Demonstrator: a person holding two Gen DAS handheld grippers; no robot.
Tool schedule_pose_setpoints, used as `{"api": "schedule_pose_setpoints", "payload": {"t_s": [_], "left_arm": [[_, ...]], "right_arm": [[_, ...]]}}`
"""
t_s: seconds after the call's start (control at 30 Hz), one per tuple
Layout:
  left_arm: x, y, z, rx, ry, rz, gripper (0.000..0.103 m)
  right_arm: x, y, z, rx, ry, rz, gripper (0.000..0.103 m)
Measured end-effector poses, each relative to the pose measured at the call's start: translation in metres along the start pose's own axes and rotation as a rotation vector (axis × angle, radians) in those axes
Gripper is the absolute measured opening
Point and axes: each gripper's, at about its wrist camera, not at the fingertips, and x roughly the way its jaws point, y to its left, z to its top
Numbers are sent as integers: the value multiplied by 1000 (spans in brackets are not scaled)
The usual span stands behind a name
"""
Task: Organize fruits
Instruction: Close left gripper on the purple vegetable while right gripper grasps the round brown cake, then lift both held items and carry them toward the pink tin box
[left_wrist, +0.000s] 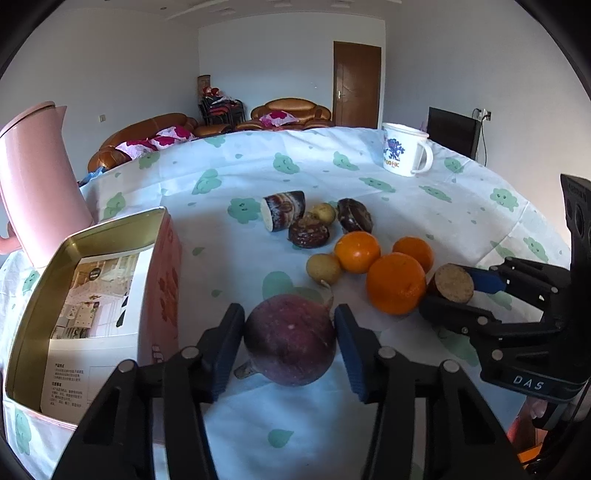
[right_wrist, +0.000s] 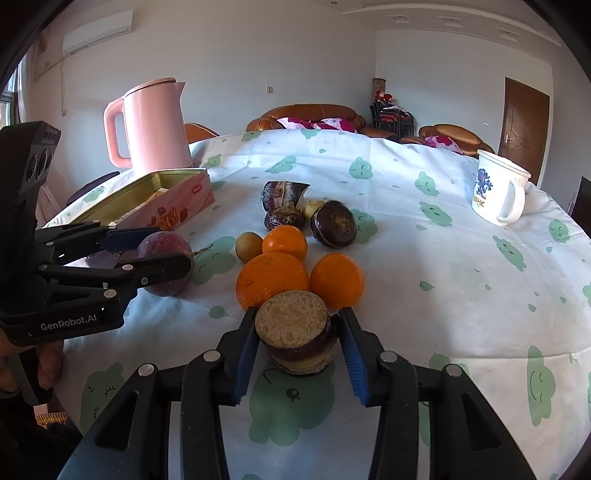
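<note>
Left gripper (left_wrist: 290, 347): its two blue pads sit on each side of the big purple fruit (left_wrist: 290, 338), touching or almost touching it (I cannot tell if it is squeezing). The fruit rests on the cloth (left_wrist: 332, 177).

Right gripper (right_wrist: 297, 343): its pads are on each side of a cut brown piece (right_wrist: 293, 332). The left pad looks like it touches; the right pad has a small gap. The piece stands on the cloth with its rough tan face up.

Oranges: three of them, bunched together. In the right view the big orange (right_wrist: 271, 280) is at 11 o'clock from the cut piece and just behind it, another orange (right_wrist: 337, 280) is at 1 o'clock, and a small orange (right_wrist: 284, 242) is farther back.

Small round fruit (right_wrist: 248, 242): just left of the small orange.

Dark pieces (right_wrist: 334, 223): a few, at 12 o'clock behind the oranges.

Tin (left_wrist: 92, 306): open, at 9 o'clock from the purple fruit, with paper inside.

Kettle (right_wrist: 151, 129): pink, behind the tin.

Mug (right_wrist: 498, 192): white, far off at 2 o'clock.
</note>
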Motion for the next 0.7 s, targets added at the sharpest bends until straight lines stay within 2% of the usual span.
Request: {"api": "schedule_pose_setpoints", "payload": {"t_s": [0.4, 0.7], "left_arm": [[-1, -1, -1, 14, -9, -3, 51], [-11, 3, -3, -8, -62, -33, 51]], "right_arm": [[-4, 0, -1, 2, -28, 4, 45], [-8, -1, -2, 2, -57, 6, 45]]}}
